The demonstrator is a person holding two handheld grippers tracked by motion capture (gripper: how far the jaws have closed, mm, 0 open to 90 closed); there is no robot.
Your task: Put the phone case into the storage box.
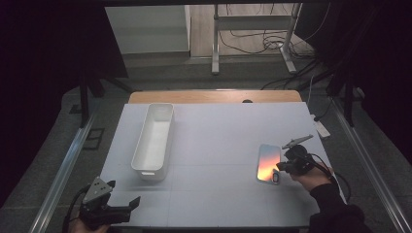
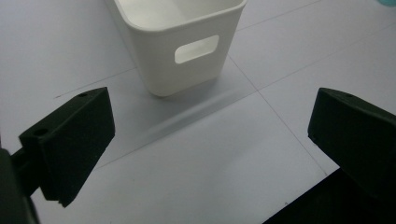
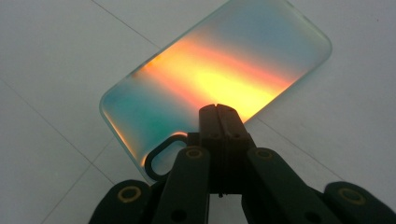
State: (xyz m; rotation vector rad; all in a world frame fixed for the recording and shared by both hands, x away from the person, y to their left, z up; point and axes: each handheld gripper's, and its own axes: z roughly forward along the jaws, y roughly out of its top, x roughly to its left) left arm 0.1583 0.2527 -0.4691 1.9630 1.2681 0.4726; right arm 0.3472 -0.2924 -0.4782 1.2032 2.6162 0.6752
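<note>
I am bringing my right gripper point(image 3: 217, 108), jaws pressed together on nothing, over the near edge of the phone case point(image 1: 269, 163) lying flat at the table's right (long axis running away from me); the left gripper point(image 1: 127, 205), jaws apart, is waiting far off.

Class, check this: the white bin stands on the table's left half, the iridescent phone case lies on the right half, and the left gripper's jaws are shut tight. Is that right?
Not quite. The left gripper has its jaws wide apart, as the left gripper view shows. The rest holds: the white bin stands on the left half of the table, and the phone case lies on the right half.
</note>
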